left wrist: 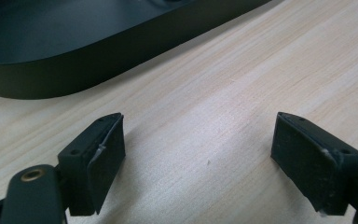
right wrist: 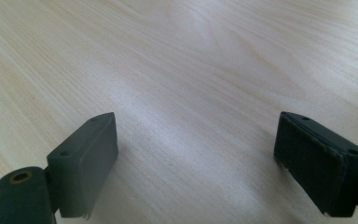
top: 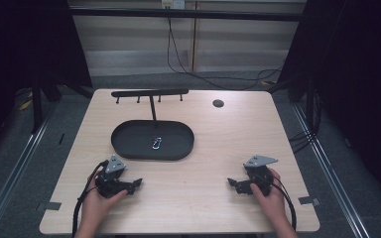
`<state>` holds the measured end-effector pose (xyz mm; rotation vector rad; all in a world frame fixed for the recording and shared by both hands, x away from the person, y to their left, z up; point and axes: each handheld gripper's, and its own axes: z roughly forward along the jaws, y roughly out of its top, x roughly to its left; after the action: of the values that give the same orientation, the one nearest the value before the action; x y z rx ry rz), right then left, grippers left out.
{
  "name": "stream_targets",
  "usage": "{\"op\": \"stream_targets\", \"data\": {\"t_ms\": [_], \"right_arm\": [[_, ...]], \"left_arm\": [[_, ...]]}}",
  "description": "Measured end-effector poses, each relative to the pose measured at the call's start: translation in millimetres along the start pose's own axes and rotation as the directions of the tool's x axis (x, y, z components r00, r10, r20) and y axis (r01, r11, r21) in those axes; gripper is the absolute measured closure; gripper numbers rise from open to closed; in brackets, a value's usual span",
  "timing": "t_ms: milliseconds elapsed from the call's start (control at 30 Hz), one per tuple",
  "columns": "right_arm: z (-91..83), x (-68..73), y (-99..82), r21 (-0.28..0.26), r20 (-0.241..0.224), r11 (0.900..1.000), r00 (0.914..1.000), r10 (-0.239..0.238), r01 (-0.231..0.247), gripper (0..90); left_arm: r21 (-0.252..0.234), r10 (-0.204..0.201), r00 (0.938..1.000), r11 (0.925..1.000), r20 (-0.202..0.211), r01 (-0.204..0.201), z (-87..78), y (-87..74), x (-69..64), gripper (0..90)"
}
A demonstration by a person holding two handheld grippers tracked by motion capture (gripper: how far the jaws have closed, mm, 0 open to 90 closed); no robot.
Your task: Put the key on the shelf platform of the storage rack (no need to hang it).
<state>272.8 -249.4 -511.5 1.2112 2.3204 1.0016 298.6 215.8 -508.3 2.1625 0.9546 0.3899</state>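
1. Both units rest low over the counter [top: 203, 163]. The left gripper [top: 138, 182] and the right gripper [top: 230, 183] point toward each other, and I hold nothing in either. In each gripper view the jaws stand wide apart with bare wood between them.

2. The work piece is a small metal carabiner [top: 157, 143], lying flat inside the black oval tray [top: 124, 148]. It sits ahead of the left jaws and slightly to their inner side, well apart from the right jaws.

3. Handling judgement: light, rigid, smooth metal, likely to skate on the tray floor if nudged. I would close on the long sides of the loop, across its narrow width, and come from above to pass over the tray wall.

4. A black rack with 4 short pegs [top: 149, 92] stands beyond the tray, its post rising from the tray's far edge.

5. Limits: in the high view the carabiner is too small to tell which way its gate faces. In the left gripper view the tray [left wrist: 98, 56] is cut off at the top. The peg shapes are hard to make out.
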Motion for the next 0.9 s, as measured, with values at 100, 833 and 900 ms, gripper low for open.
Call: {"op": "stream_targets", "data": {"t_ms": [100, 833, 900], "right_arm": [[0.0, 0.0, 0.0, 0.0, 0.0, 1.0, 1.0, 0.0, 0.0, 13.1], [0.0, 0.0, 0.0, 0.0, 0.0, 1.0, 1.0, 0.0, 0.0, 13.1], [0.0, -0.1, -0.1, -0.001, 0.0, 1.0, 1.0, -0.002, 0.002, 13.1]], "left_arm": [[0.0, 0.001, 1.0, 1.0, 0.0, -0.001, 0.0, 0.0, 0.0, 17.1], [0.008, 0.006, 1.0, 1.0, 0.001, -0.006, -0.1, 0.2, -0.2, 15.5], [0.008, 0.006, 1.0, 1.0, 0.002, -0.006, 0.0, 0.2, -0.2, 15.4]]}}
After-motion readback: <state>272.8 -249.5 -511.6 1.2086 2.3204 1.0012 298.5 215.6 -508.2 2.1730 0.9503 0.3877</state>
